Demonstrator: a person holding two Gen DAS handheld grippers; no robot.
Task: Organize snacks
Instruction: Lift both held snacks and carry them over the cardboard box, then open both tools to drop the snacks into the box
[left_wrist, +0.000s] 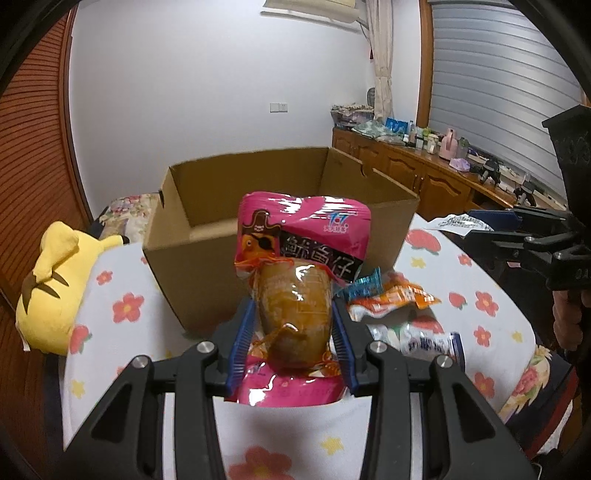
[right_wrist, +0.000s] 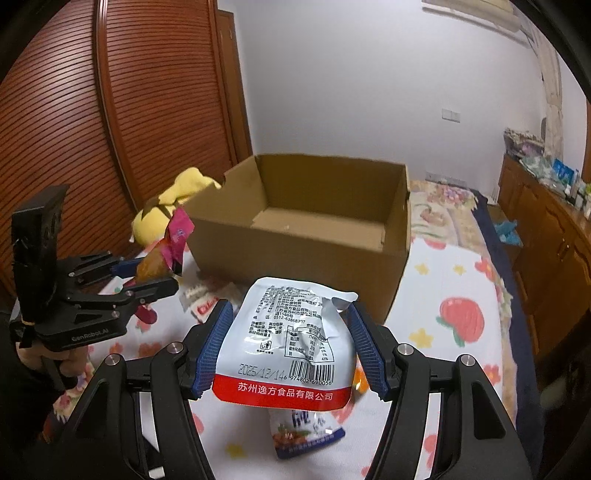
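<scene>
The left hand-held gripper (left_wrist: 293, 332) squeezes a pink snack bag (left_wrist: 295, 266) around its fat brown middle, up in the air in front of the cardboard box (left_wrist: 273, 184). The bag looks soft, shiny and slippery, so the lumpy middle seems the best place to hold. More snack packs (left_wrist: 391, 299) lie on the flowery bed (left_wrist: 122, 295). The right hand-held gripper (right_wrist: 290, 347) pinches a white and red pouch (right_wrist: 291, 339) by both side edges. It looks light and crinkly, and it may bend
</scene>
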